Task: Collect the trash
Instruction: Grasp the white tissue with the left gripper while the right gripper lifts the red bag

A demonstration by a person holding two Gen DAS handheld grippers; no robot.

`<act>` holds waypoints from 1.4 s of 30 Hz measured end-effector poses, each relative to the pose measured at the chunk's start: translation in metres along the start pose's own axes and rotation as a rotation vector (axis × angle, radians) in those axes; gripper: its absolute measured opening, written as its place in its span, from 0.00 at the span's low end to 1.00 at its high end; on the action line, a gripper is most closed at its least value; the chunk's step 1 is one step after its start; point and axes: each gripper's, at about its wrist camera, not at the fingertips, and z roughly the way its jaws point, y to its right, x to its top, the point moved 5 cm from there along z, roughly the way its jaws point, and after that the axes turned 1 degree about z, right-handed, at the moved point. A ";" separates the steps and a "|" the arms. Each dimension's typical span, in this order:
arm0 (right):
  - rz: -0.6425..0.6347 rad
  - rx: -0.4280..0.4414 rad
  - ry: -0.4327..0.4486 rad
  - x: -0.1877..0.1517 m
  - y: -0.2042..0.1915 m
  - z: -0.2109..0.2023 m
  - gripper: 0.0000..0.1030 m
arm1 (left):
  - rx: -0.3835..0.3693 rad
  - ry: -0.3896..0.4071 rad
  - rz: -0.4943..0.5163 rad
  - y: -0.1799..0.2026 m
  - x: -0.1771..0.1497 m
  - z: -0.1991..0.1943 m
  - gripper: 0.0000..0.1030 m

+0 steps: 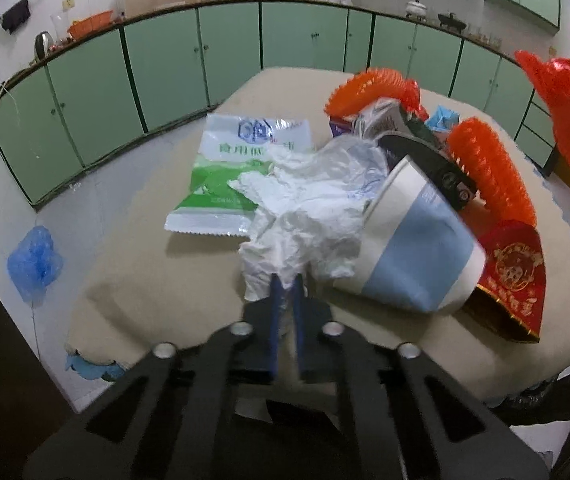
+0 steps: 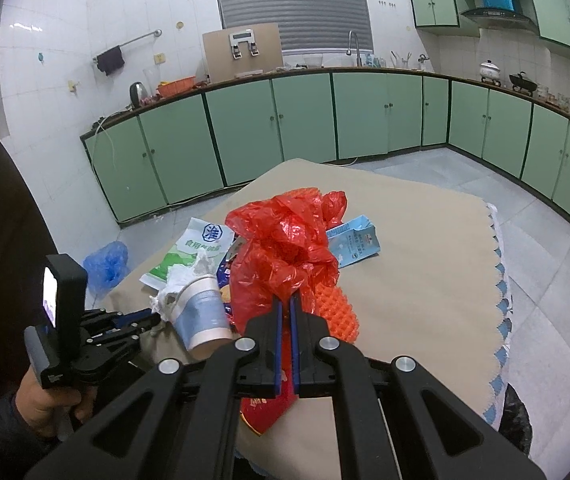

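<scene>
The left gripper has its jaws closed on the near end of a crumpled white tissue. The tissue stretches away from the fingers toward the far side of the table, and its far part lies over a green and white packet. Just right of the tissue a paper cup lies on its side, with its long axis slanting from far-left to near-right. The end of the cup nearer the camera touches a red envelope.

The right gripper has its jaws closed on a red plastic bag, which it holds above the pile of trash. Beside the bag lies an orange foam net, and behind it a light blue carton.
</scene>
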 end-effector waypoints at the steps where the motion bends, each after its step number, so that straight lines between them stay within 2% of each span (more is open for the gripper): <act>1: 0.000 0.000 0.002 -0.001 0.000 -0.001 0.04 | -0.001 0.013 -0.006 -0.001 0.002 -0.006 0.02; 11: 0.008 0.015 0.037 -0.002 0.002 -0.018 0.04 | 0.031 0.107 -0.004 0.002 0.021 -0.057 0.01; 27: 0.013 0.003 0.093 0.002 0.012 -0.045 0.03 | 0.022 0.171 -0.003 0.009 0.026 -0.099 0.01; 37: 0.061 -0.102 0.114 -0.021 0.055 -0.091 0.03 | -0.067 0.270 0.078 0.067 0.043 -0.155 0.01; 42: 0.148 -0.183 0.093 -0.049 0.096 -0.115 0.03 | -0.170 0.285 0.159 0.127 0.044 -0.169 0.01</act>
